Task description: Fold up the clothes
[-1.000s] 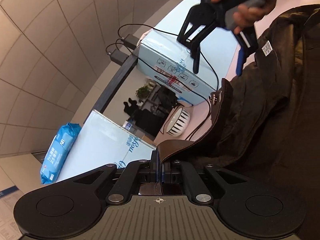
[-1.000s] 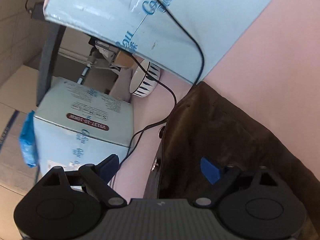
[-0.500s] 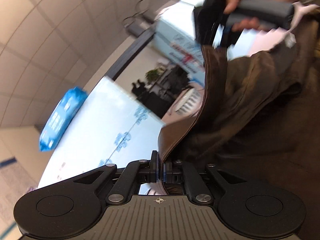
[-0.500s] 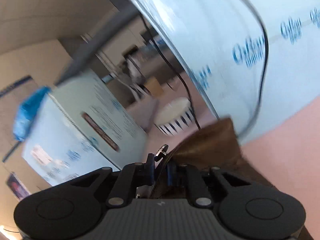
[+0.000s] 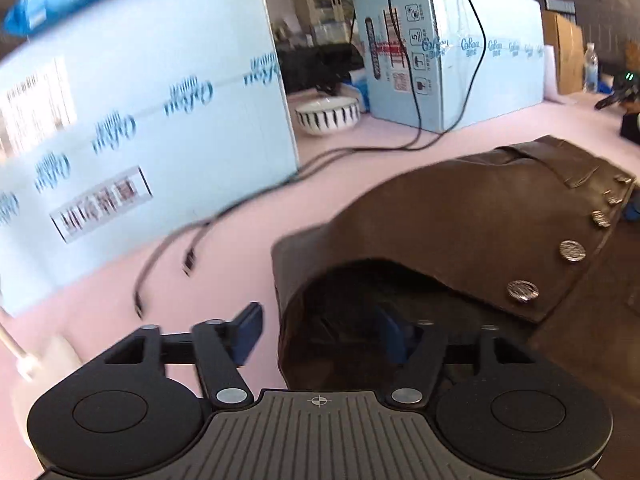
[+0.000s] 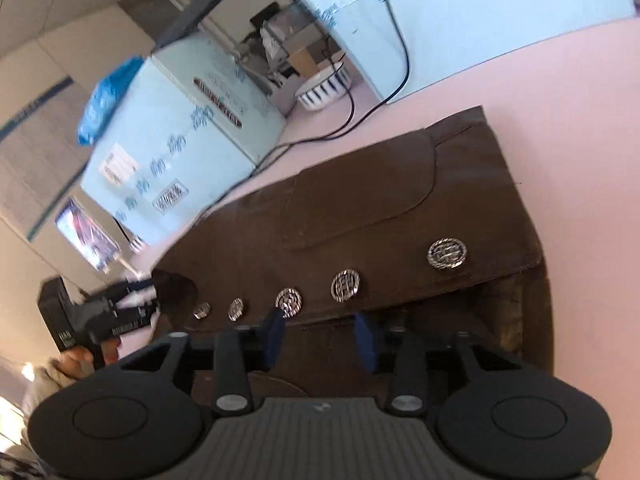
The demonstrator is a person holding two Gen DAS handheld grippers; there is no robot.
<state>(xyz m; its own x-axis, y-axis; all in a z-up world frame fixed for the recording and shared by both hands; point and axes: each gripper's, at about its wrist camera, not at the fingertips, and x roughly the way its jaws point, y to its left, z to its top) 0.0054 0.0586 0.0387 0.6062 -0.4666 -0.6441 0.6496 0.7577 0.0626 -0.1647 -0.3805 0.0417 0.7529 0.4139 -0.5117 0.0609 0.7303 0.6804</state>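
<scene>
A pale pink tabletop [image 5: 248,240] carries two large light-blue cardboard boxes, one at the near left [image 5: 140,120] and one farther right [image 5: 432,60]. A white ceramic bowl with black stripes [image 5: 327,114] sits in the gap between them. Thin black cables [image 5: 360,152] trail across the pink surface. A blue plastic packet [image 6: 106,98] lies atop the left box.

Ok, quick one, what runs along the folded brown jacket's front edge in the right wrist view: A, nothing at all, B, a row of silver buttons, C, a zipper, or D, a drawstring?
B: a row of silver buttons lines the front edge of the brown jacket, which lies on the pink table.
</scene>
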